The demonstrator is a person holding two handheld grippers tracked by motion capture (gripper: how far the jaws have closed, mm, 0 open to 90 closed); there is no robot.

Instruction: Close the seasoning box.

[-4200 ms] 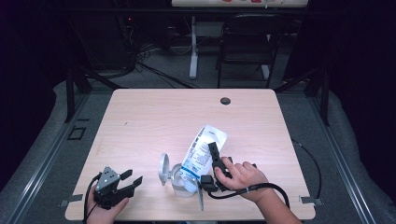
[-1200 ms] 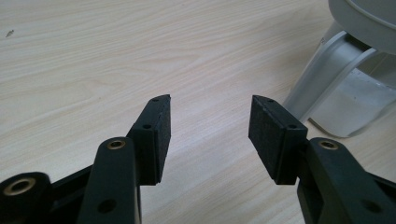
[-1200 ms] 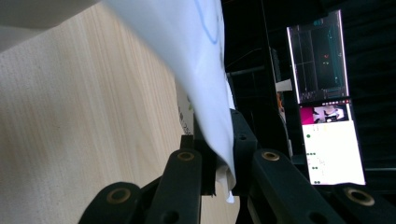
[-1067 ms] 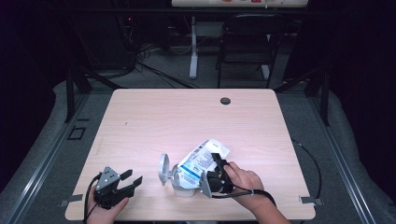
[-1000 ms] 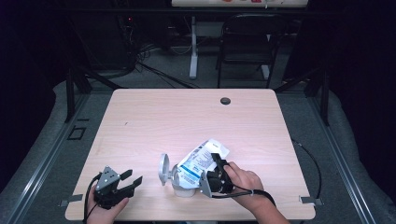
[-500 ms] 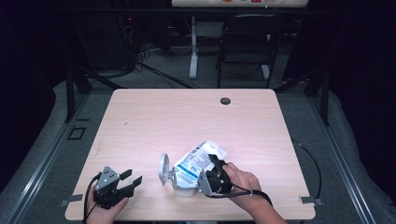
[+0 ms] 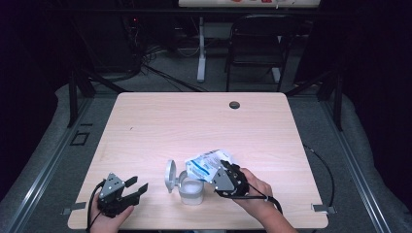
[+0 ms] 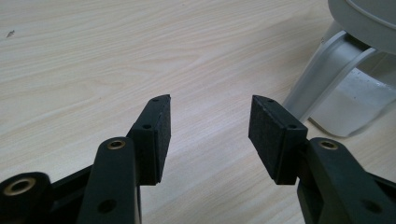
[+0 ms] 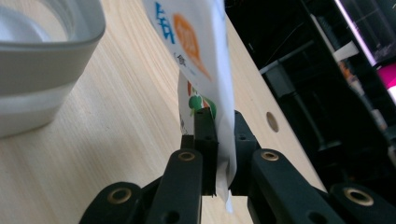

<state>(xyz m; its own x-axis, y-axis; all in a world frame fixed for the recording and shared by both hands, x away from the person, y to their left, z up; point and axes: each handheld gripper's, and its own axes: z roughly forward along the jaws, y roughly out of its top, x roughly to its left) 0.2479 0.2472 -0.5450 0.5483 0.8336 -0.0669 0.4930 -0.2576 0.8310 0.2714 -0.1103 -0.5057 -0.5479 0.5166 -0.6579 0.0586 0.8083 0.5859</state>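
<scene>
**benchrat:** While the right gripper has that white printed pouch pinched flat between its jaws, where's the pouch actually sitting?

**tabletop_tim:** Tipped over the open white container near the front edge of the wooden table, mouth end down toward the tub. In the right gripper view the pads are clamped tight on the pouch's edge, and the container's rim is just beside it at the left.

**benchrat:** And the lid?

**tabletop_tim:** Flipped up on the tub's left side (hinged, looks like).

**benchrat:** Left gripper?

**tabletop_tim:** The left gripper rests near the table's front left corner, jaws spread wide with nothing between them. In its own view the pads frame bare wood, with the container off to the right, apart from them.
</scene>
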